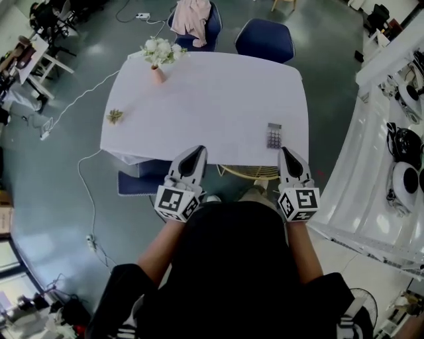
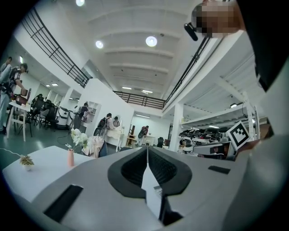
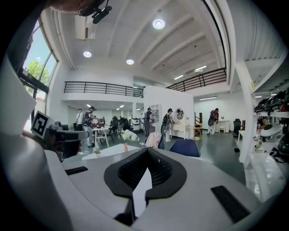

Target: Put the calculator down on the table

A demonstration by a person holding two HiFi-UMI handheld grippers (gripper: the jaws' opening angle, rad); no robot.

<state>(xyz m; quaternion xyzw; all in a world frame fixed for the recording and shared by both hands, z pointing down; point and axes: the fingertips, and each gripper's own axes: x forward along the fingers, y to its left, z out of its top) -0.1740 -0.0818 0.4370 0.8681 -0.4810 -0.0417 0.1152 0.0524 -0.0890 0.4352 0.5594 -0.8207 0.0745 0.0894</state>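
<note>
A small grey calculator [image 1: 274, 136] lies flat on the white table [image 1: 212, 99], near its front right edge. My left gripper [image 1: 197, 151] hangs over the table's front edge, well left of the calculator, jaws shut and empty. My right gripper [image 1: 287, 151] sits just in front of the calculator and a little to its right, clear of it, jaws shut with nothing between them. In the left gripper view [image 2: 147, 149] the jaws meet at the tip, and a corner of the calculator [image 2: 157, 191] shows low between them. The right gripper view [image 3: 148, 151] shows its jaws closed too.
A pink vase of white flowers [image 1: 158, 56] stands at the table's back left. A small dried sprig [image 1: 114, 116] lies near the left edge. Two blue chairs [image 1: 264, 38] stand behind the table, one draped with pink cloth [image 1: 192, 18]. A white counter [image 1: 371, 165] runs along the right.
</note>
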